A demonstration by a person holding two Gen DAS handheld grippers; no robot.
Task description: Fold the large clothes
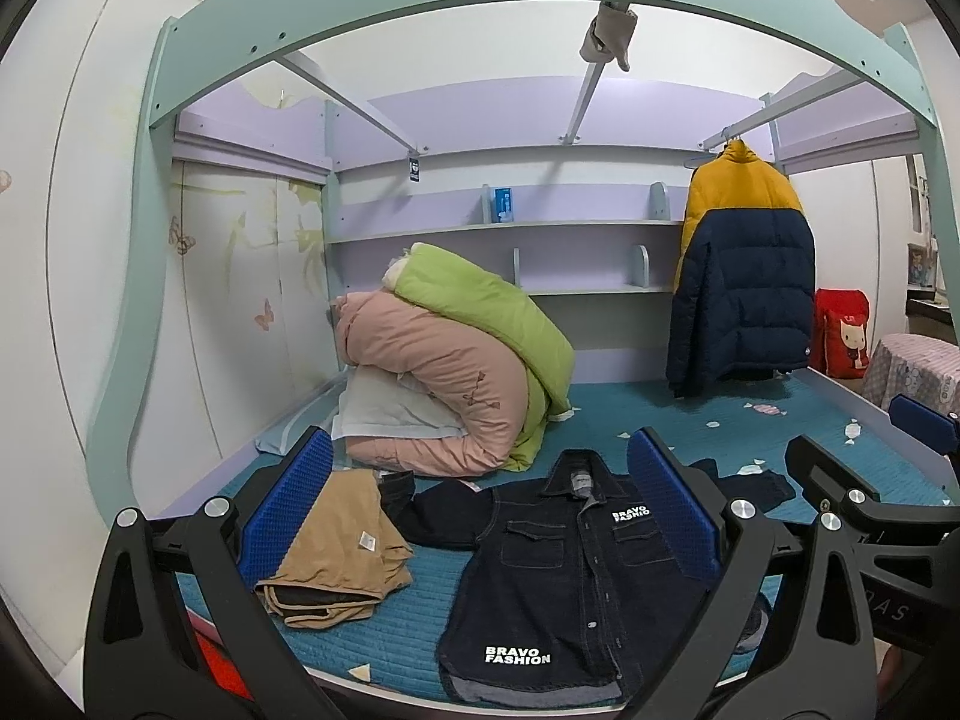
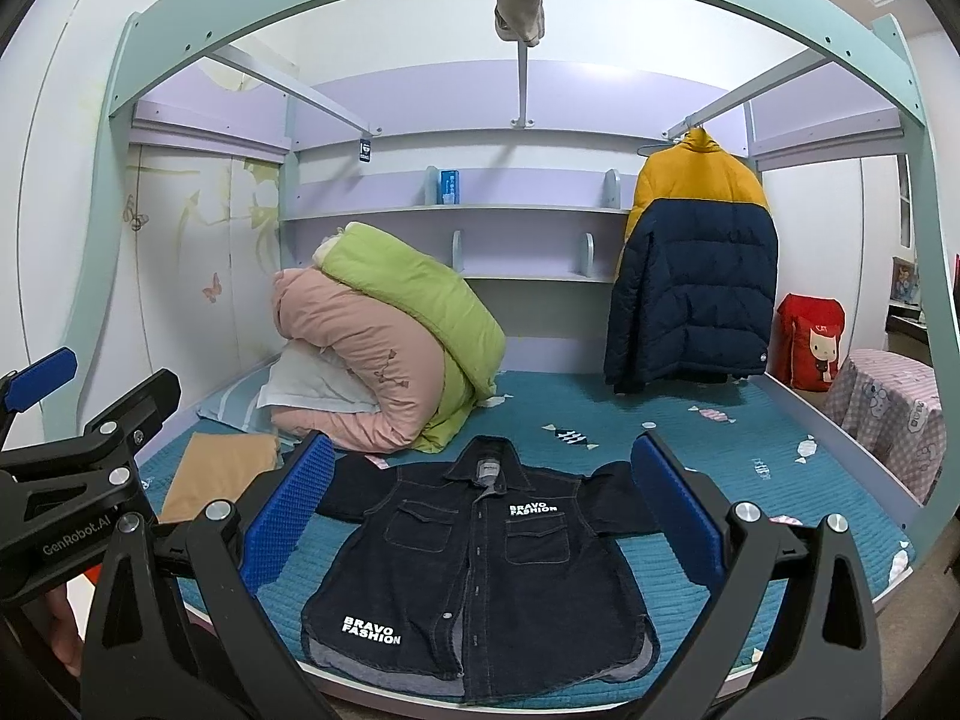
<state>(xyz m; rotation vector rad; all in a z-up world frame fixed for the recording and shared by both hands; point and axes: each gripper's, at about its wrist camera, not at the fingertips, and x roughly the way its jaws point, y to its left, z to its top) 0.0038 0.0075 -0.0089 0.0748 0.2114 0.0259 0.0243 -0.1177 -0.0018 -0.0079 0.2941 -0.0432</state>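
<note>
A dark denim jacket [image 1: 558, 588] [image 2: 480, 570] with white "BRAVO FASHION" lettering lies flat, front up and sleeves spread, on the teal bed cover [image 2: 690, 438]. My left gripper [image 1: 480, 468] hovers open before the bed edge, its blue pads wide apart with nothing between them. My right gripper [image 2: 486, 474] is likewise open and empty, facing the jacket's collar from above the near edge. A folded tan garment [image 1: 342, 552] [image 2: 222, 474] rests to the jacket's left. Each gripper shows at the side of the other's view.
Rolled pink and green quilts [image 1: 456, 360] with a white pillow are piled at the back left. A yellow and navy puffer coat [image 1: 744, 276] hangs at the back right. A red bag [image 2: 810, 342] and a patterned covered stand [image 2: 894, 414] sit right of the bed.
</note>
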